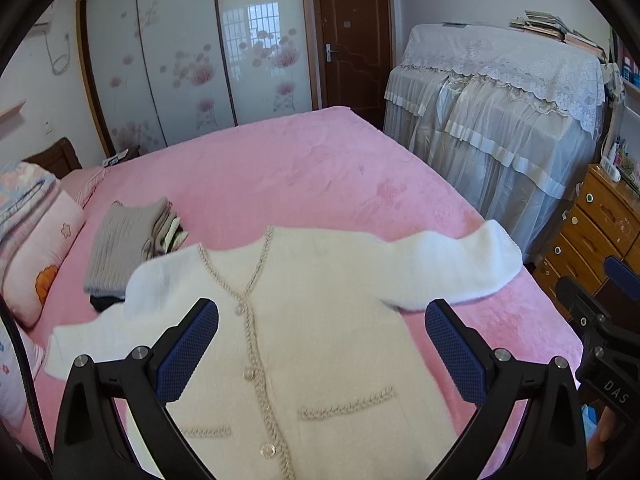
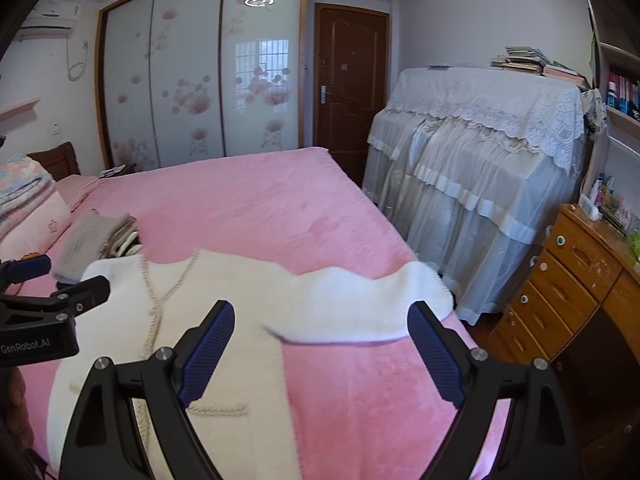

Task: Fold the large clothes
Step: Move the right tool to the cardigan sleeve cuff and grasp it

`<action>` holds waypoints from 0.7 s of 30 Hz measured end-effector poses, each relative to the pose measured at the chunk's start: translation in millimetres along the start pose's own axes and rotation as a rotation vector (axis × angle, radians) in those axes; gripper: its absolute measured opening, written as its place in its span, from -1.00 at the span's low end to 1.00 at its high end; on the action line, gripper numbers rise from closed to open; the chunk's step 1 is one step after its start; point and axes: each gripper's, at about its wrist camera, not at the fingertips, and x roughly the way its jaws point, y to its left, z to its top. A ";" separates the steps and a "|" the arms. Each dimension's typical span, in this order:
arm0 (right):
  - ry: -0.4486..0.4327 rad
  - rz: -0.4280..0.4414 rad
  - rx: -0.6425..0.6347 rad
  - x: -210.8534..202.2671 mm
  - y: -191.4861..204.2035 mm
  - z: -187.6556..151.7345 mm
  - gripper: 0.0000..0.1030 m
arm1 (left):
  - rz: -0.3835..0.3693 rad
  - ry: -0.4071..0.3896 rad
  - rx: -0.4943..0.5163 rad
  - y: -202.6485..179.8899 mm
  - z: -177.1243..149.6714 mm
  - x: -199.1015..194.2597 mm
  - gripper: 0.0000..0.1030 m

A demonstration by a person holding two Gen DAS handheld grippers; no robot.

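Note:
A cream-white buttoned cardigan point(image 1: 328, 320) lies flat, front up, on the pink bed point(image 1: 300, 168), sleeves spread to both sides. My left gripper point(image 1: 322, 320) is open and empty, hovering above the cardigan's chest. My right gripper point(image 2: 320, 320) is open and empty, above the cardigan's right side point(image 2: 224, 280) and right sleeve point(image 2: 360, 304). The right sleeve's cuff point(image 1: 496, 256) reaches the bed's right edge. The left gripper also shows at the left of the right wrist view point(image 2: 52, 276), the right gripper at the right edge of the left wrist view point(image 1: 596, 284).
A stack of folded grey clothes point(image 1: 124, 248) lies left of the cardigan. Pillows point(image 1: 36, 240) lie at the bed's left. A lace-covered piece of furniture point(image 1: 500, 128) and a wooden drawer chest point(image 1: 592, 232) stand right of the bed.

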 end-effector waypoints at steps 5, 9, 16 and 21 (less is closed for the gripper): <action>0.015 -0.032 0.039 36.3 -30.0 11.6 0.73 | 0.044 -0.059 0.012 -19.5 21.6 31.8 0.99; 0.062 -0.026 0.060 80.2 -58.6 15.8 0.73 | -0.028 0.021 -0.012 -31.9 31.2 83.3 0.99; 0.234 -0.007 0.227 182.5 -130.7 -12.0 0.71 | -0.029 0.052 0.031 -61.0 13.9 167.8 0.99; 0.393 0.007 0.444 252.7 -184.7 -63.0 0.37 | -0.029 0.041 0.063 -87.5 -2.8 217.5 0.99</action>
